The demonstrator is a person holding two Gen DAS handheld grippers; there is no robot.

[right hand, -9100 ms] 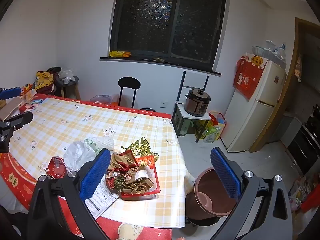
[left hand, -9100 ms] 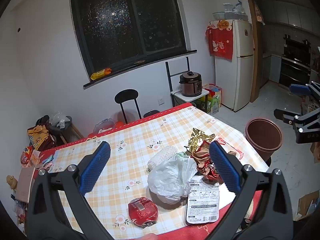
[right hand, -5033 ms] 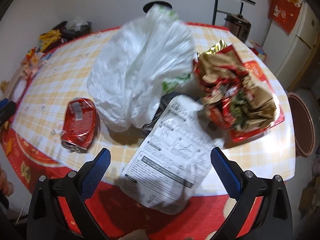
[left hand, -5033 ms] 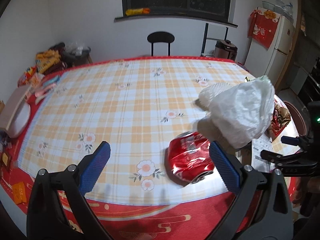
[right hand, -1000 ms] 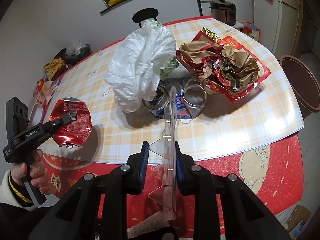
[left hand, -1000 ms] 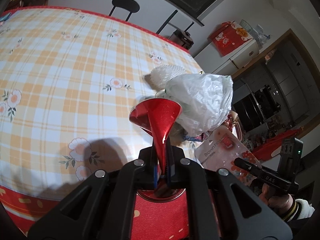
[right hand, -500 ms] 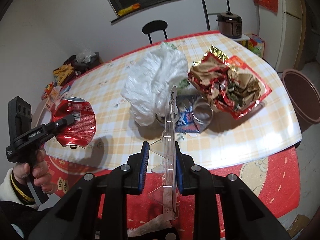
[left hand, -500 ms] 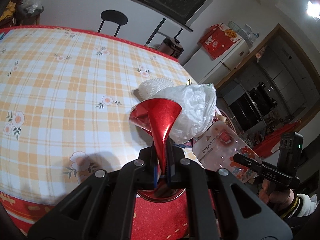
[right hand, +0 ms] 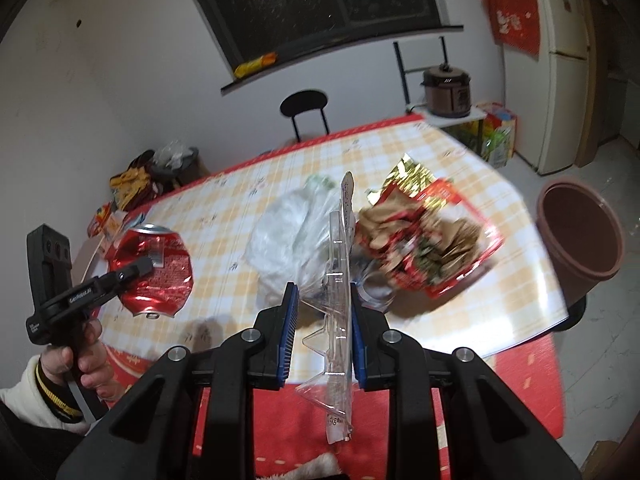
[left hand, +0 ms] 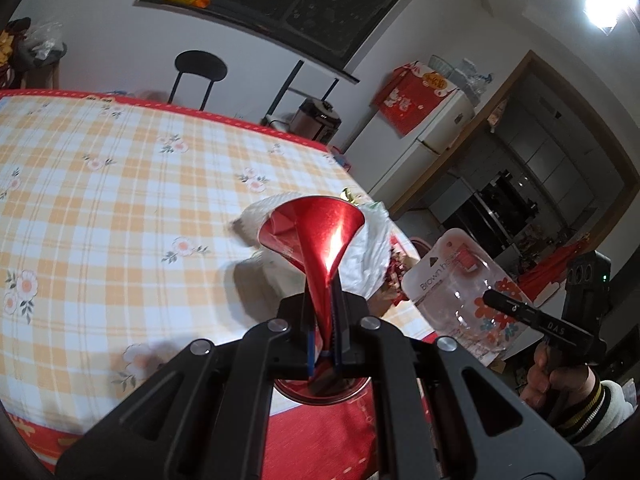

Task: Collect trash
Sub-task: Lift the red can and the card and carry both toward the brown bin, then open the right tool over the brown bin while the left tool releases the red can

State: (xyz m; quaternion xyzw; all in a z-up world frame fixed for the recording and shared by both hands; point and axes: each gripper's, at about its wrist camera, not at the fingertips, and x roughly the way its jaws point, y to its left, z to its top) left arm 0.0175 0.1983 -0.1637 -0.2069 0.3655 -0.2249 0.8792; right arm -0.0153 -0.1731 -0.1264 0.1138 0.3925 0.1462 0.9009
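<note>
My left gripper (left hand: 325,312) is shut on a crushed red can (left hand: 320,236) and holds it above the table's near edge; the can also shows in the right wrist view (right hand: 154,266). My right gripper (right hand: 324,312) is shut on a clear plastic blister pack (right hand: 340,280), held edge-on above the table; in the left wrist view the pack (left hand: 456,284) shows its printed face. A white plastic bag (right hand: 292,236) and a heap of red and gold wrappers (right hand: 424,244) lie on the checked table (right hand: 224,216).
A brown bin (right hand: 580,236) stands on the floor past the table's right corner. A black chair (right hand: 306,110) stands at the far side. A fridge (right hand: 560,64) and a rice cooker (right hand: 446,92) are behind. Clutter (right hand: 132,188) sits at the far left.
Both grippers have risen and tilted up with their loads over the last second. Five seconds ago both were open, with the can and pack on the table.
</note>
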